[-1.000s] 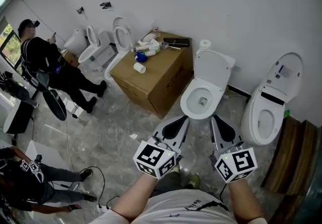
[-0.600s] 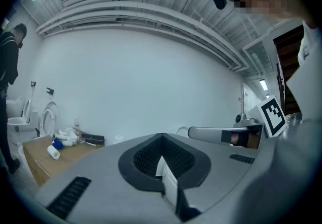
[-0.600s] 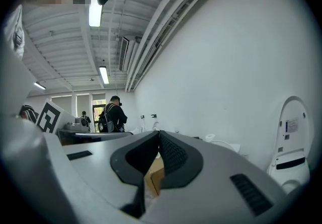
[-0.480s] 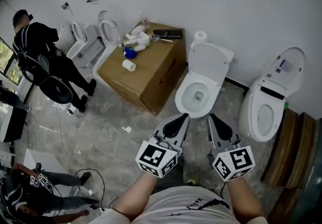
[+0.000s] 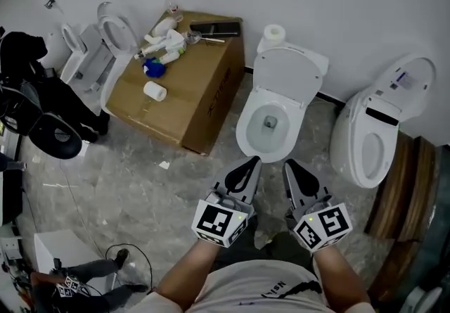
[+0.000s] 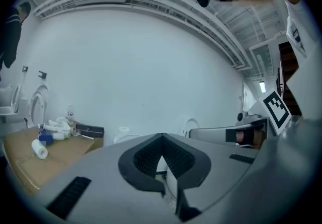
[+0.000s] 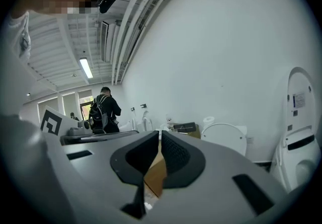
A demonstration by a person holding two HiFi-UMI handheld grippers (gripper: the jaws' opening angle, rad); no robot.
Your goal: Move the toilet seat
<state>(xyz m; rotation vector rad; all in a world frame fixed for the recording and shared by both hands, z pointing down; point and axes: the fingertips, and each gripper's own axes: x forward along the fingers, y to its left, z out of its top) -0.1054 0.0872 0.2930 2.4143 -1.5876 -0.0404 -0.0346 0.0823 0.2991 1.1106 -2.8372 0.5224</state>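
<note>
A white toilet (image 5: pixel 267 125) stands against the wall in the middle of the head view, its lid (image 5: pixel 290 74) raised against the cistern and the bowl uncovered. I cannot tell whether the seat ring lies on the bowl or stands up with the lid. My left gripper (image 5: pixel 247 162) and right gripper (image 5: pixel 290 164) hover side by side just in front of the bowl, both shut and holding nothing. The same lid (image 7: pixel 225 136) shows ahead in the right gripper view, beyond the shut right gripper (image 7: pixel 160 136). The left gripper (image 6: pixel 161 138) is shut too.
A second white toilet (image 5: pixel 373 137) with its lid up stands at the right. A cardboard box (image 5: pixel 186 93) with bottles and a toilet roll on top sits left of the middle toilet. More toilets (image 5: pixel 98 51) stand at far left. Wooden planks (image 5: pixel 404 206) lean at right.
The head view has swung left and down, so the middle toilet now sits nearer the frame's centre and the standing person has left the view. Both grippers stay shut before the bowl.
</note>
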